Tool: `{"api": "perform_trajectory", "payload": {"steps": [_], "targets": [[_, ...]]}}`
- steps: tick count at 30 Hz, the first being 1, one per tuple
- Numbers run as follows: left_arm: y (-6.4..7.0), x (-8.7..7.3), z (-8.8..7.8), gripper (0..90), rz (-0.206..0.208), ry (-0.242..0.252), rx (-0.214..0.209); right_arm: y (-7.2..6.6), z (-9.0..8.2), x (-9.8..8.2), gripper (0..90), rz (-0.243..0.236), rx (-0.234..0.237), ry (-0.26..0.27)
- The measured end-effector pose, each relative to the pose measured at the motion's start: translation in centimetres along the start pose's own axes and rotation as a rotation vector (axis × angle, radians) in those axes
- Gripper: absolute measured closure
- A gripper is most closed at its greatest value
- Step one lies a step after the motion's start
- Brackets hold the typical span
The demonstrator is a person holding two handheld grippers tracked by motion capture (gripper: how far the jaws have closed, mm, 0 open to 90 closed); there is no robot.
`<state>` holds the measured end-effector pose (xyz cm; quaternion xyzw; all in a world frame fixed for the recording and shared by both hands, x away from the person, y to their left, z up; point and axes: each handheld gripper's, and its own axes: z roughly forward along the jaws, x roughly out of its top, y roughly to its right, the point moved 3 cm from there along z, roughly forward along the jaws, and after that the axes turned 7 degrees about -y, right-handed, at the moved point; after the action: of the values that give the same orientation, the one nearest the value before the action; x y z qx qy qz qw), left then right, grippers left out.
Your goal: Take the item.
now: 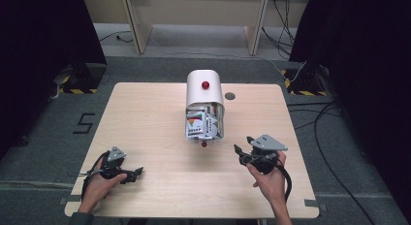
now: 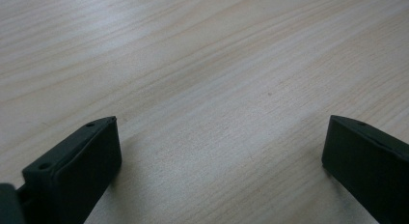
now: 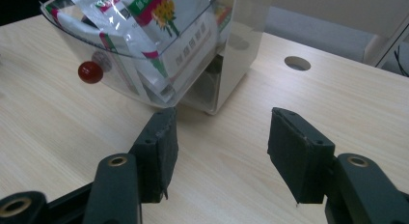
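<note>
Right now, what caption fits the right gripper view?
Open tongs face a clear drawer of packets with a red knob.

A white box point(image 1: 205, 91) with red knobs point(image 1: 205, 84) holds white, green-and-red printed packets point(image 3: 159, 35).

Left tool point(image 1: 132, 174): in my left hand, low on the counter point(image 1: 145, 118).
Right tool point(image 1: 242, 148): jaws apart, empty.
Dispenser box point(image 1: 205, 108): ahead-left of right tool, drawer open, packets inside.

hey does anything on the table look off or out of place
Only the white bin: its clear drawer hangs tipped open toward the person, crammed with packets poking up past its rim. Nothing spilled.
</note>
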<state>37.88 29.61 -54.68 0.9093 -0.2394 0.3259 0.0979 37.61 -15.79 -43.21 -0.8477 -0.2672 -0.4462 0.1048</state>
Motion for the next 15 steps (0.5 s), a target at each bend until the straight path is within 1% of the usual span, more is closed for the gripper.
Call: {"api": "perform_trajectory", "payload": {"steps": [7, 9, 15], "targets": [[0.0, 0.0, 0.0, 0.0, 0.001, 0.000, 0.001, -0.5, -0.9, 0.7, 47.5, -0.007, 0.012, 0.018], [0.0, 0.0, 0.0, 0.0, 0.000, 0.000, 0.002, -0.7, -1.0, 0.9, 48.0, -0.018, 0.018, 0.020], [0.0, 0.0, 0.0, 0.0, -0.002, 0.000, 0.001, -1.0, -1.3, 1.5, 48.9, -0.026, 0.026, 0.027]]}}
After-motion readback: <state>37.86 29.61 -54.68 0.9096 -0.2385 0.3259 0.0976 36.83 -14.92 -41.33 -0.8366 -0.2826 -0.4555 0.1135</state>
